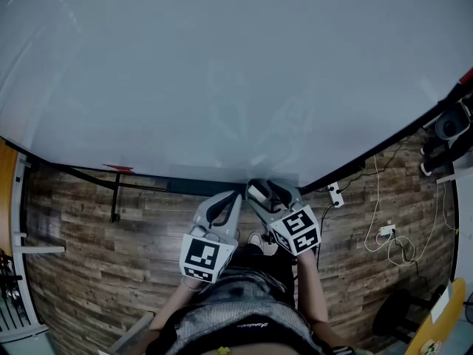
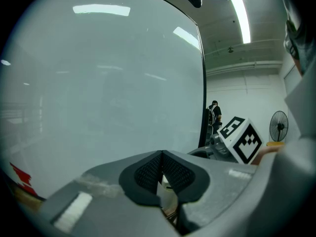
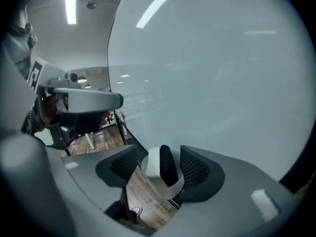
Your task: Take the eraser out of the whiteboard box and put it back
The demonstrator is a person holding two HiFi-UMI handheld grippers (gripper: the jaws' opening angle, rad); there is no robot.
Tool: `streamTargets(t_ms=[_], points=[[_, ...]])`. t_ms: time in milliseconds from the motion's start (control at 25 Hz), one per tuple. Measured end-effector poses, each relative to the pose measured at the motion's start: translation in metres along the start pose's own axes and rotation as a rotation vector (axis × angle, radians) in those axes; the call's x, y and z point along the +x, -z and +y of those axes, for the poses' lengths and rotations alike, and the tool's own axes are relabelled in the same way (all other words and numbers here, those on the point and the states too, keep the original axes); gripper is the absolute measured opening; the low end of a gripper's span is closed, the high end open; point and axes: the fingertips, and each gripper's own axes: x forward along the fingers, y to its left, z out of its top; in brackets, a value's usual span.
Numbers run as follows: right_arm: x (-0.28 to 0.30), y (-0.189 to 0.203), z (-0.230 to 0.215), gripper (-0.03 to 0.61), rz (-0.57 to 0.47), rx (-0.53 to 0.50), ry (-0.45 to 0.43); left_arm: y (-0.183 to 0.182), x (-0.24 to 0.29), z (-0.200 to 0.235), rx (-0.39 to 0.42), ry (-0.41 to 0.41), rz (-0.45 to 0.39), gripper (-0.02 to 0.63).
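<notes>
Your right claw stands wide open. The white block eraser with black felt sits upright between its pads, unpressed, in the clear plastic box at the lower edge of the large whiteboard. Your left claw is closed and empty.

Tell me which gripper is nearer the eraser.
Right. The right gripper has its open jaws on either side of the eraser. The left gripper, jaws shut, is beside the right one and off the eraser.
</notes>
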Motion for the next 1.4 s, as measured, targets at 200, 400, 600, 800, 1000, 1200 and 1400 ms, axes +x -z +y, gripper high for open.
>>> streamTargets(t_ms=[200, 400, 600, 800, 1000, 1200, 1400], points=[[-0.013, -0.014, -0.002, 0.268, -0.072, 0.006, -0.004, 0.001, 0.0, -0.002, 0.004, 0.002, 0.001, 0.0], [-0.028, -0.03, -0.003, 0.176, -0.138, -0.004, 0.007, 0.001, 0.0, -0.002, 0.005, 0.006, 0.003, 0.0], [-0.035, -0.036, 0.006, 0.14, -0.157, -0.032, -0.007, -0.001, 0.002, -0.006, 0.006, 0.014, 0.001, 0.0], [-0.04, -0.04, 0.013, 0.077, -0.204, -0.035, 0.001, -0.001, 0.003, -0.008, 0.007, 0.018, 0.001, 0.0], [-0.043, -0.045, 0.015, 0.008, -0.259, -0.037, 0.018, 0.001, 0.005, -0.009, 0.003, 0.02, 0.004, 0.0], [-0.044, -0.051, 0.02, 0.003, -0.292, -0.041, 0.02, 0.0, 0.006, -0.01, 0.002, 0.021, 0.001, 0.0], [-0.043, -0.054, 0.024, 0.003, -0.302, -0.051, 0.015, -0.001, 0.006, -0.01, 0.001, 0.019, -0.006, 0.0]])
